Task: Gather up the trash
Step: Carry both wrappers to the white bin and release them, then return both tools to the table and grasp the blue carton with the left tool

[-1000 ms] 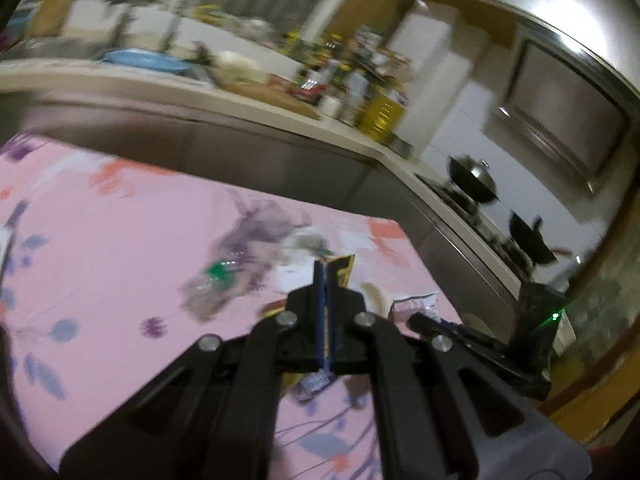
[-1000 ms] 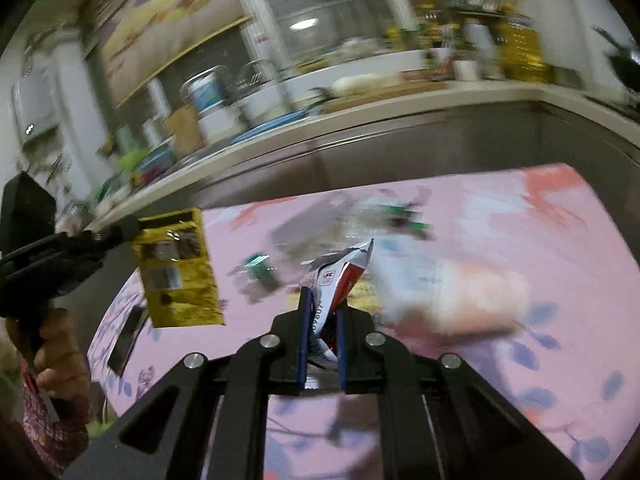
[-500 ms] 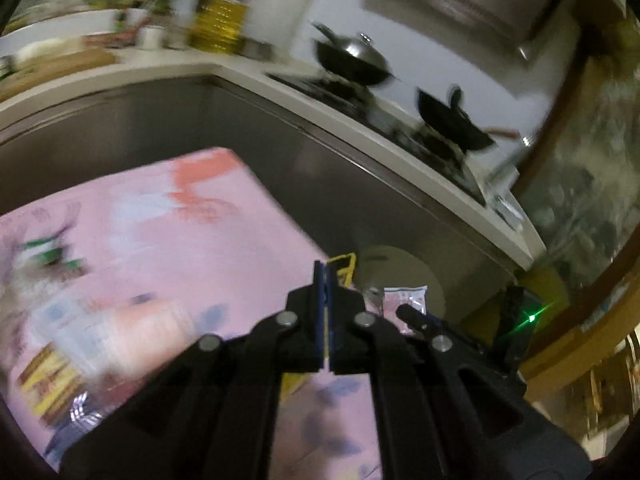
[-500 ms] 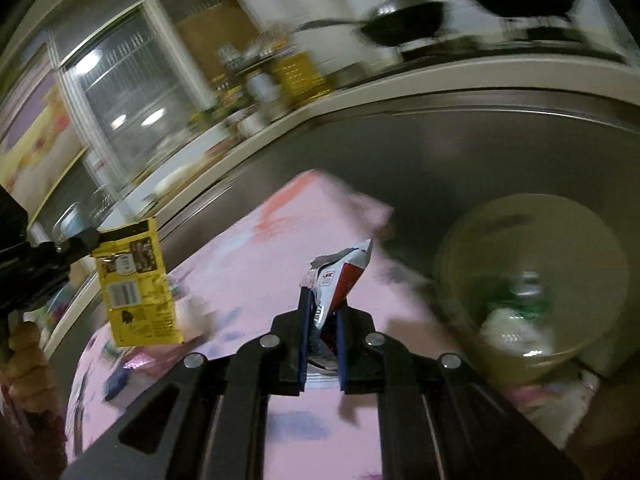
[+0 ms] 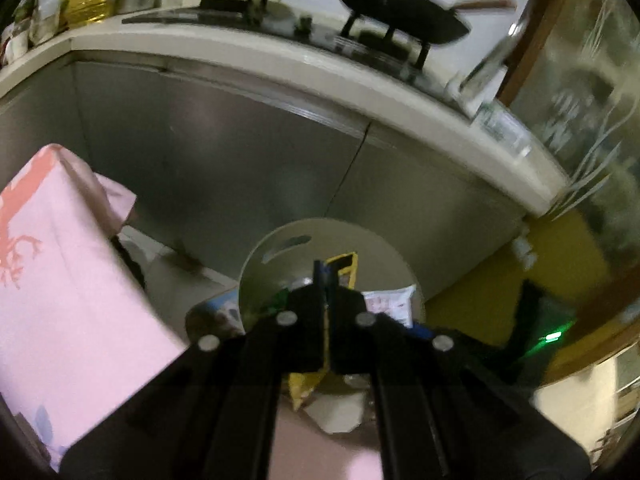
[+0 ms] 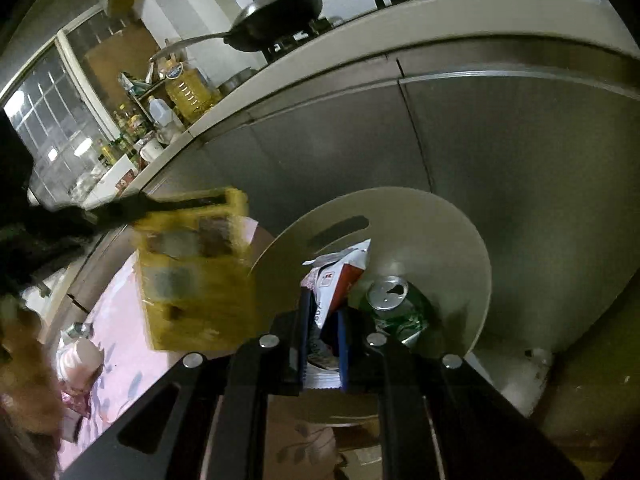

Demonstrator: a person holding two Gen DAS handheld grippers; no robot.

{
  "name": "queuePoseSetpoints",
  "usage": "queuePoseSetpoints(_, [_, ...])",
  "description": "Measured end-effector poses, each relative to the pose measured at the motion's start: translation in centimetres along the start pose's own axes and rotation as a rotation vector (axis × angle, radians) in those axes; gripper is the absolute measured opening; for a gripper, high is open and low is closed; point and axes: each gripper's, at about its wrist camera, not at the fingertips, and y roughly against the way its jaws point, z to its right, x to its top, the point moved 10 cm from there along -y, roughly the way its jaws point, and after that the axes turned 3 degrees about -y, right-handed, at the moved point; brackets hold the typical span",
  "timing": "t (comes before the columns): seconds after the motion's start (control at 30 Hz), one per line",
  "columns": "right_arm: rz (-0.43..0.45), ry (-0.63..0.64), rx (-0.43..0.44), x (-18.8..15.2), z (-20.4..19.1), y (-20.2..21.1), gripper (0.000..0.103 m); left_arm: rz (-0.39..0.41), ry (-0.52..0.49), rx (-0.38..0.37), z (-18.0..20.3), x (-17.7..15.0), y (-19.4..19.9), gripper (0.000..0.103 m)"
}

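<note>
My left gripper (image 5: 326, 280) is shut on a yellow wrapper (image 5: 344, 266), seen edge-on, held above the round beige trash bin (image 5: 280, 256) on the floor. In the right wrist view the same wrapper (image 6: 192, 276) hangs blurred at the left of the bin (image 6: 448, 232). My right gripper (image 6: 324, 308) is shut on a red and white wrapper (image 6: 340, 272) held over the bin's mouth. A green can (image 6: 396, 308) lies inside the bin.
The pink flowered table (image 5: 60, 280) is at the left, with more trash on it (image 6: 80, 360). Grey cabinet fronts (image 5: 240, 152) stand behind the bin under a counter with woks (image 6: 280, 12). A white packet (image 5: 388, 304) shows by the bin.
Both grippers have swung right, from over the pink table to above the trash bin, each still holding its wrapper.
</note>
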Motion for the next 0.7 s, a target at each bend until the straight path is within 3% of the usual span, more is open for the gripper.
queuePoseSetpoints(0.03, [-0.005,-0.026,0.023,0.1,0.2,-0.3,0.027,-0.022,-0.003,0.019,-0.1,-0.5,-1.0,0.01])
queuePoseSetpoints(0.07, [-0.004,-0.047,0.03,0.1,0.5,-0.4,0.048,-0.042,-0.002,0.033,-0.3,-1.0,-1.8,0.016])
queuePoseSetpoints(0.13, [0.027,-0.101,0.037,0.4,1.1,-0.4,0.071,-0.048,0.013,0.056,-0.6,-2.0,-2.7,0.037])
queuePoseSetpoints(0.27, [0.074,-0.132,0.042,1.0,1.6,0.5,0.074,-0.01,0.041,0.074,-1.3,-2.6,-1.8,0.053])
queuePoseSetpoints(0.37, [0.115,-0.155,0.044,1.7,1.9,1.8,0.074,0.01,0.059,0.078,-1.8,-2.8,-0.5,0.053])
queuePoseSetpoints(0.5, [0.16,-0.186,0.056,2.3,1.4,3.9,0.078,0.098,0.095,0.12,-3.2,-3.7,3.6,0.06])
queuePoseSetpoints(0.57, [0.161,-0.194,0.074,2.4,0.5,4.4,0.085,0.112,0.104,0.137,-3.9,-4.7,5.2,0.06])
queuePoseSetpoints(0.7, [0.142,-0.17,0.122,2.1,-1.9,4.9,0.086,0.121,0.12,0.176,-5.0,-7.2,8.0,0.06])
